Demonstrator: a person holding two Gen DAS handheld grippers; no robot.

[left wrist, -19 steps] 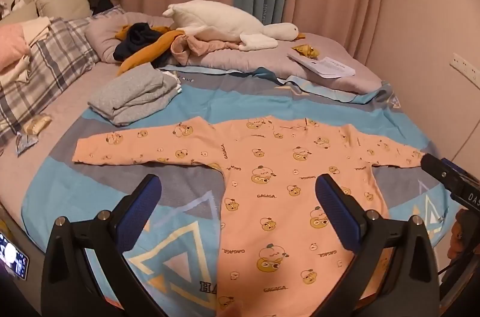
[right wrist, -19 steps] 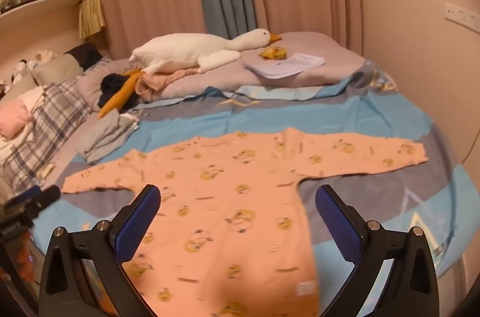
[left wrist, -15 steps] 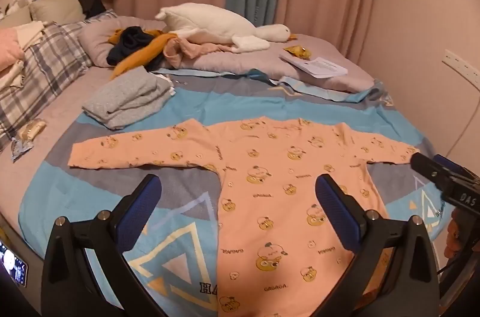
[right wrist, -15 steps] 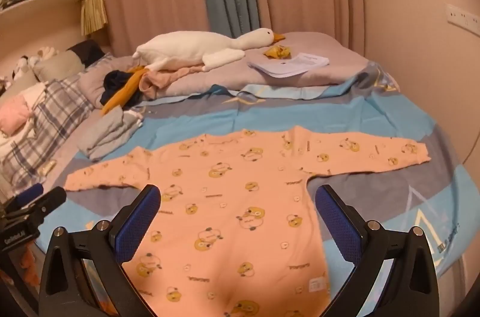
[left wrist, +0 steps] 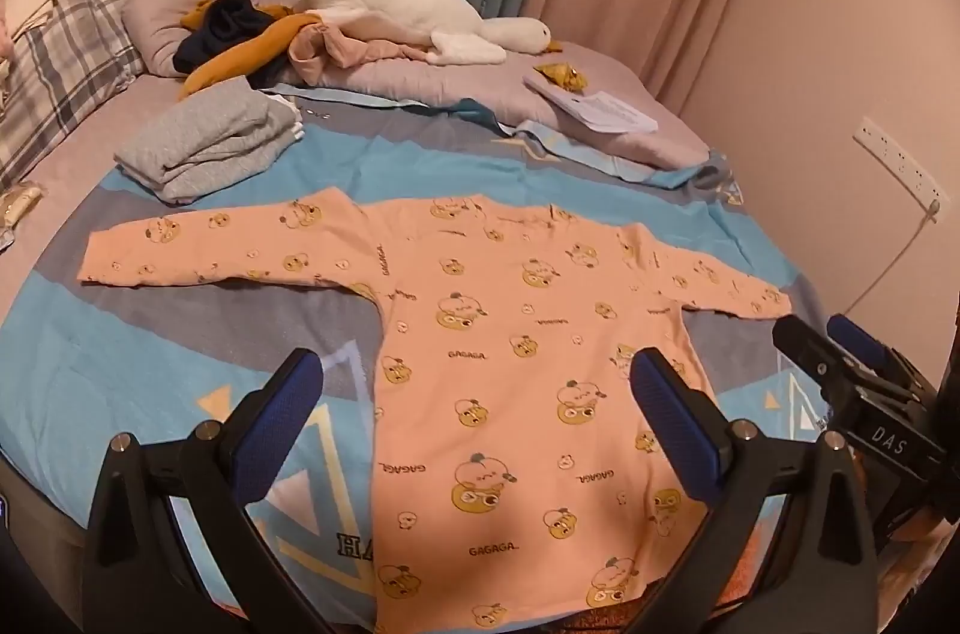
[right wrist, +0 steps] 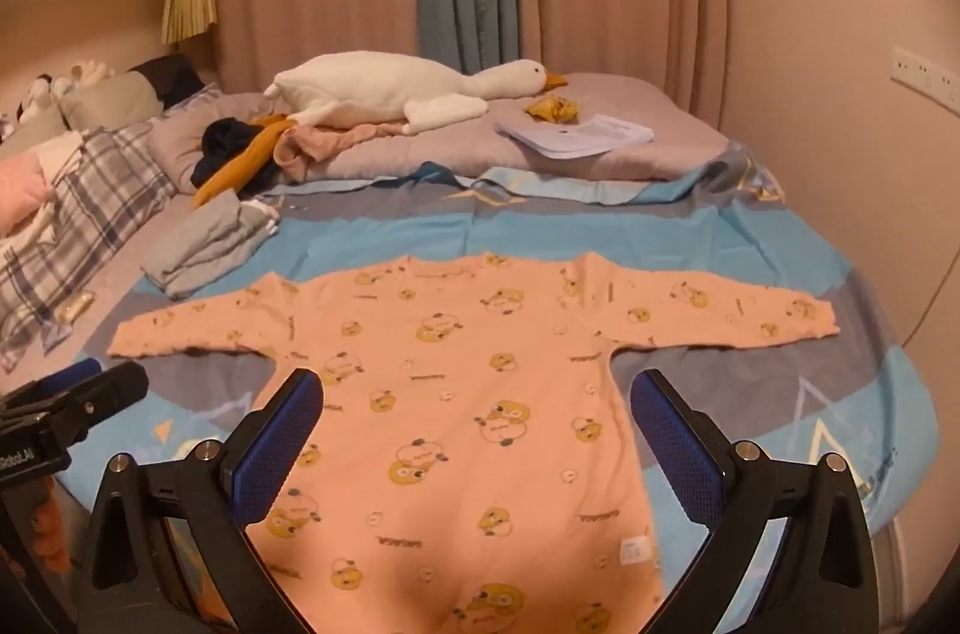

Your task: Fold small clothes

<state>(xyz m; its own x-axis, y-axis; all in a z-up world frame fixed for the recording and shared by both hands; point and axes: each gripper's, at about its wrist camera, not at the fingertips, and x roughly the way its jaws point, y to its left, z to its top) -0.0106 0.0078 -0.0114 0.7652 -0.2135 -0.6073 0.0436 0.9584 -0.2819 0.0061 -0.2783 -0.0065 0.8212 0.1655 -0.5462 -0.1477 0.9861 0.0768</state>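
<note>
On the blue patterned bedspread [left wrist: 150, 370] right below you, the peach onesie [left wrist: 510, 364] is lying flat, both sleeves stretched out sideways. Compared with half a second ago you've pulled both cameras back and up a bit, so more of the garment's lower half shows now. Your left gripper [left wrist: 477, 409] and right gripper [right wrist: 477, 412] are both spread wide with nothing between the pads, hanging above the cloth and not touching it. So honestly no fold has started yet. You're lined up for one though; I'd guess a sleeve goes first. The folded grey pile [left wrist: 210, 145] sits well apart.
</note>
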